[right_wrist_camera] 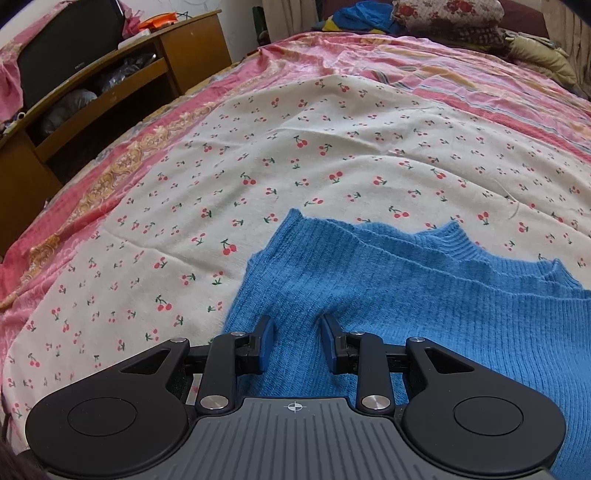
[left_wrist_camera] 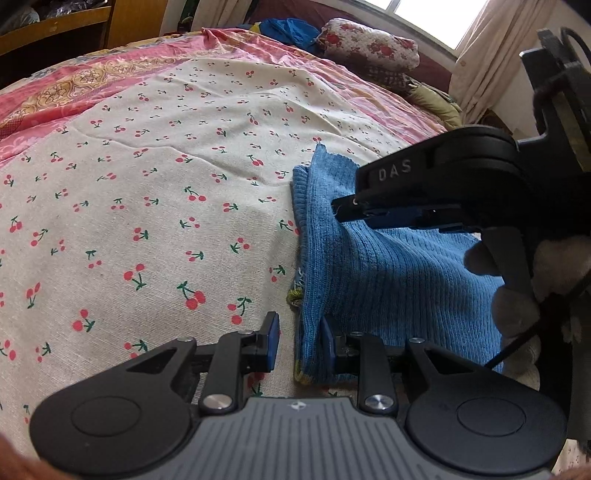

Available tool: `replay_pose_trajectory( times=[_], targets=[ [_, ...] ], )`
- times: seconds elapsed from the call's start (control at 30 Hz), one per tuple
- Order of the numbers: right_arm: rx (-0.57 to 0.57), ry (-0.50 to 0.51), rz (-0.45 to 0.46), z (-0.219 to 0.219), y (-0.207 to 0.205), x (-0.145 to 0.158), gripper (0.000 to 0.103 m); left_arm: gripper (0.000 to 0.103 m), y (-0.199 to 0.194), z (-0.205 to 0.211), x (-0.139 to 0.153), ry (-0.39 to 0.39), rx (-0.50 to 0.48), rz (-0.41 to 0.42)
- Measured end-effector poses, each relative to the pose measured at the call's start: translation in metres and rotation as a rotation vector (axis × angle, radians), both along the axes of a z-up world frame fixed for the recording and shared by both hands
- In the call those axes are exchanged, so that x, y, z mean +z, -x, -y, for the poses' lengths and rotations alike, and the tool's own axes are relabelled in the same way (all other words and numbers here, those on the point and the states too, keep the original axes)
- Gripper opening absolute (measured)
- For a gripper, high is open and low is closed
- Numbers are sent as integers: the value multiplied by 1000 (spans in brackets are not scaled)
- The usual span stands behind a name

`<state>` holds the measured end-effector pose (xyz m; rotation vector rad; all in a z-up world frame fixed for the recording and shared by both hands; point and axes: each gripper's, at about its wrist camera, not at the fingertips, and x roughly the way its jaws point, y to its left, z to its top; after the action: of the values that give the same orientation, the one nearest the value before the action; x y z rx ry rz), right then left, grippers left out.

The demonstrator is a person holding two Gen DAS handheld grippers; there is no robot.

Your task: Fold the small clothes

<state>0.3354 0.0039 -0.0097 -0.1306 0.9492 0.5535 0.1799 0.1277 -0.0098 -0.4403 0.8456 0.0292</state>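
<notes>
Blue knit top [right_wrist_camera: 424, 295] lies flat on cherry-print bedcloth [left_wrist_camera: 147, 184]. Left gripper [left_wrist_camera: 301, 343] open, straddling its left edge; right gripper [right_wrist_camera: 297, 341] open, low over the knit. Tip: pinch edge layers fully w/ both before lifting, else ribbing slips.

Daylight from the bright window [left_wrist_camera: 424, 14] at top right, blown out to white in the left wrist view. Cherry-print cream bedsheet [left_wrist_camera: 166, 166] evenly lit, shadows soft. Both views sharp at centre, strong fisheye curving at edges, dark vignette in the corners.
</notes>
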Motion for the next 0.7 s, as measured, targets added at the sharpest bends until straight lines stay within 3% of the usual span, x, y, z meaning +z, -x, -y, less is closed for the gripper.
replay_pose_trajectory(
  times=[0.53,0.6,0.67,0.7],
  targets=[
    [34,33,-12,-27,-6,5,31,33,1,-1,-1,18,-11,0],
    [43,21,-28,-28,-7,8,33,33,1,-2,-1,21,-12,0],
    [50,17,-51,-31,-9,8,45,33,1,-2,-1,20,-13,0],
    [53,28,-54,-34,-10,7,46,33,1,-2,-1,21,-14,0]
  ],
)
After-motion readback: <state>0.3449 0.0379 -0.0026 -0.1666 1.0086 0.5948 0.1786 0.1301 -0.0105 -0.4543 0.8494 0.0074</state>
